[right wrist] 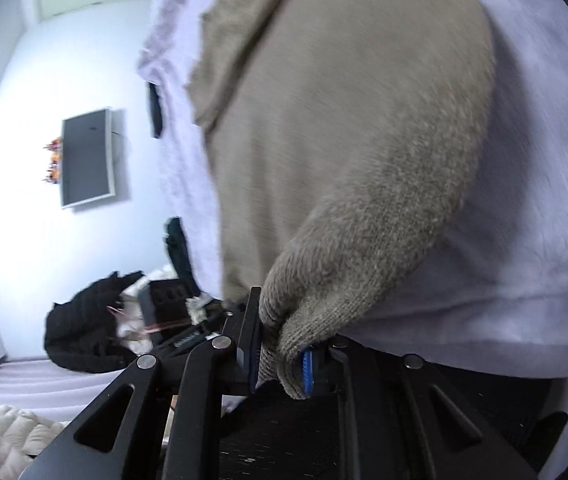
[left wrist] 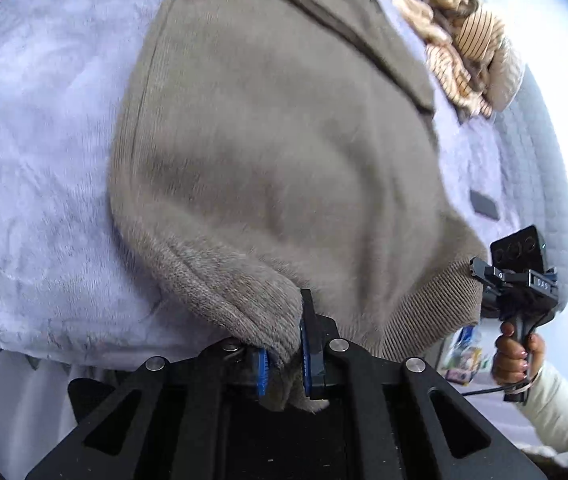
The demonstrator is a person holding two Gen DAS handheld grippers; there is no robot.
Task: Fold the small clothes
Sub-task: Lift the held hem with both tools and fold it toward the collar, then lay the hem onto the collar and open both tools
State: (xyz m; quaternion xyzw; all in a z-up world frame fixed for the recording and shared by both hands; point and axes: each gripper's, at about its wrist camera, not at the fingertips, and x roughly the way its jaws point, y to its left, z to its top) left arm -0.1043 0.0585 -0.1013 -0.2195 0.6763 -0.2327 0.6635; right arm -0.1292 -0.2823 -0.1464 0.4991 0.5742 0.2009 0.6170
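Here the fuzzy taupe knitted sweater (left wrist: 276,152) spreads over the pale lilac plush bed cover (left wrist: 36,140), its far end cut off at twelve o'clock. The left tool (left wrist: 284,364) is clamped on a ribbed cuff. At two o'clock lies a blurred heap of beige striped clothes (left wrist: 464,40). At four o'clock a hand (left wrist: 518,360) holds the right tool (right wrist: 280,360), pinching the ribbed hem; its fingertips are hidden there.

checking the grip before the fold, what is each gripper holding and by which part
Both hold the sweater: the left gripper pinches one corner of its ribbed hem, the right gripper the other.
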